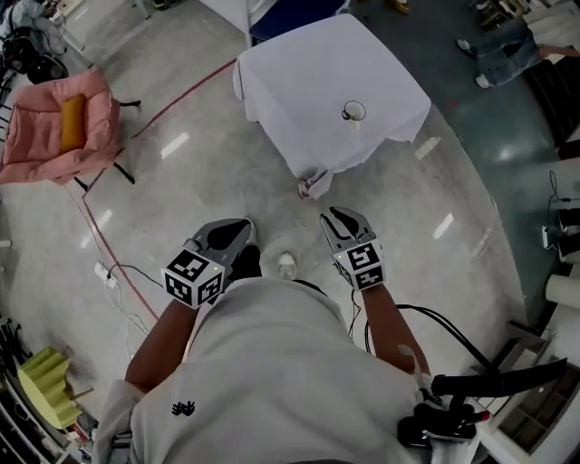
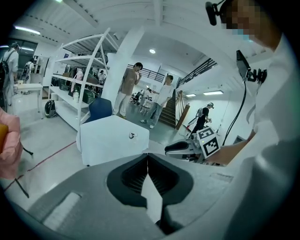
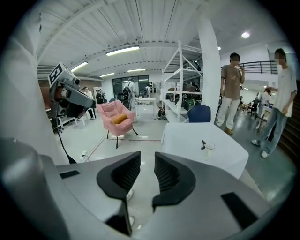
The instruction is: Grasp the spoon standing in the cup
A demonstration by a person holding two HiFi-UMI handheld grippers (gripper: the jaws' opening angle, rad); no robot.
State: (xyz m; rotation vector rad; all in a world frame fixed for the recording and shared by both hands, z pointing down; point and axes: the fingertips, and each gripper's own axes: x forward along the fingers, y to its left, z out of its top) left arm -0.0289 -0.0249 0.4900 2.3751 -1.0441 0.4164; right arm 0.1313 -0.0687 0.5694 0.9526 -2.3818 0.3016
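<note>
A clear cup (image 1: pixel 353 112) with a dark spoon (image 1: pixel 346 113) standing in it sits on a white-clothed table (image 1: pixel 308 72) ahead of me. The cup (image 3: pixel 209 146) and spoon (image 3: pixel 203 143) also show in the right gripper view, far beyond the jaws. In the left gripper view the cup (image 2: pixel 132 135) is small on the table (image 2: pixel 112 140). Both grippers hang over the floor, well short of the table. My left gripper (image 1: pixel 227 234) (image 2: pixel 147 157) is shut with nothing in it. My right gripper (image 1: pixel 343 222) (image 3: pixel 147 161) stands open and empty.
A pink armchair (image 1: pixel 63 127) with an orange cushion stands at the left, behind a red floor line. A blue chair (image 1: pixel 290 14) is behind the table. Two people (image 3: pixel 232 89) stand beyond it near white shelving (image 3: pixel 180 79). Cables lie on the floor (image 1: pixel 118 281).
</note>
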